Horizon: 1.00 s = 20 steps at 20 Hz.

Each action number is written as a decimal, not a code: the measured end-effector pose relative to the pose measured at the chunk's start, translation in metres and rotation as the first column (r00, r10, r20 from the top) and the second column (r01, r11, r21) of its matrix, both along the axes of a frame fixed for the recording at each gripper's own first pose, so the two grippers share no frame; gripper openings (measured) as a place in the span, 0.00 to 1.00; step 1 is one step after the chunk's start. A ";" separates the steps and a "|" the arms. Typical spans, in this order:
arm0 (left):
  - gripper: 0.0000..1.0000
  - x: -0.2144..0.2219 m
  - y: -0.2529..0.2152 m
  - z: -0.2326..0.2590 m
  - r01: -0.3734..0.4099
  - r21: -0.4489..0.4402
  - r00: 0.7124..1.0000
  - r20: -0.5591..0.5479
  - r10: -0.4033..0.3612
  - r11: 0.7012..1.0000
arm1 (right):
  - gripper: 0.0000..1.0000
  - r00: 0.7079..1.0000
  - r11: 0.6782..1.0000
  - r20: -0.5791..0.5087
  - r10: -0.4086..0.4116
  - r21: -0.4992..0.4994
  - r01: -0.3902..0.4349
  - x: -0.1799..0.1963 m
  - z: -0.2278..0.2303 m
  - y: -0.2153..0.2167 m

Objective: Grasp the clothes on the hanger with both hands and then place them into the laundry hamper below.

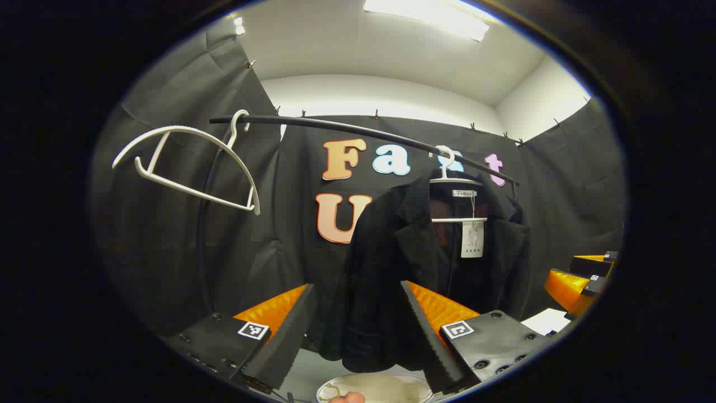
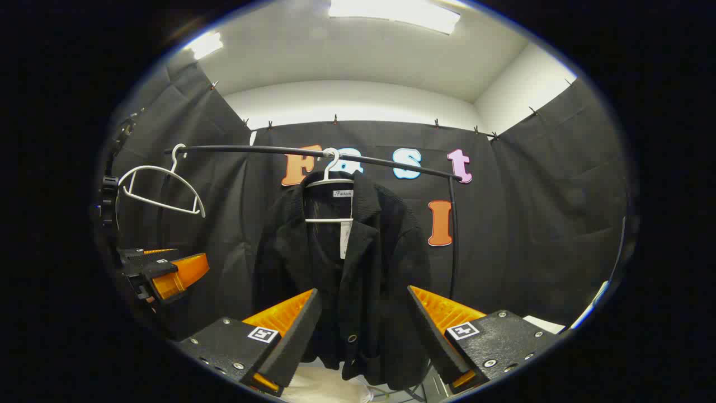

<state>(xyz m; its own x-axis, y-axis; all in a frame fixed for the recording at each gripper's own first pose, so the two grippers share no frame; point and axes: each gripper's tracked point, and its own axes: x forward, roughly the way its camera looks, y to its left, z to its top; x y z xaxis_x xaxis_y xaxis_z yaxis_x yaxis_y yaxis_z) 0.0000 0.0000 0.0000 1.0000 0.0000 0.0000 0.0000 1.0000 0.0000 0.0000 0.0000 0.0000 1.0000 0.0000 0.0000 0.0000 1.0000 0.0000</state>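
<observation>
A black jacket (image 1: pixel 380 252) hangs on a white hanger (image 1: pixel 447 168) from a black rail (image 1: pixel 358 130), a paper tag at its collar. In the left gripper view my left gripper (image 1: pixel 355 341) stands open just short of the jacket's lower left side, nothing between its fingers. In the right gripper view the jacket (image 2: pixel 386 246) hangs straight ahead, and my right gripper (image 2: pixel 361 336) is open in front of its hem, apart from it. The hamper's pale rim (image 1: pixel 375 387) lies below the jacket. Each gripper also appears in the other's view: right gripper (image 1: pixel 582 280), left gripper (image 2: pixel 162 274).
An empty white hanger (image 1: pixel 184 162) hangs tilted at the rail's left end, also seen as the empty hanger (image 2: pixel 159 187). The rail's upright post (image 2: pixel 452 240) stands right of the jacket. A person's fingertip (image 1: pixel 347 397) shows at the bottom edge. Black cloth walls close in all round.
</observation>
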 end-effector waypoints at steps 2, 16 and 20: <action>0.96 0.002 0.009 0.003 0.006 0.004 1.000 0.001 -0.006 1.000 | 0.93 1.000 1.000 0.001 -0.011 -0.001 0.011 -0.001 0.002 0.004; 0.96 0.015 0.012 -0.002 0.065 -0.039 0.998 -0.023 -0.066 0.997 | 0.94 0.999 0.997 0.022 -0.046 -0.053 0.047 0.019 0.011 0.019; 0.96 0.027 0.011 -0.002 0.099 -0.038 0.995 -0.017 -0.100 0.994 | 0.94 0.997 0.997 0.000 -0.071 -0.032 0.071 0.023 0.004 0.022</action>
<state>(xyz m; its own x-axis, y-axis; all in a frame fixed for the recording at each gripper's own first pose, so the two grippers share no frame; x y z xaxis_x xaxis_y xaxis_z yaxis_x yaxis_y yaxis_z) 0.0271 0.0109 -0.0017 0.9949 -0.0998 -0.0170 0.0991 0.9944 -0.0380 0.0229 0.0221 0.0040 0.9975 -0.0707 -0.0005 0.0707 0.9970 -0.0324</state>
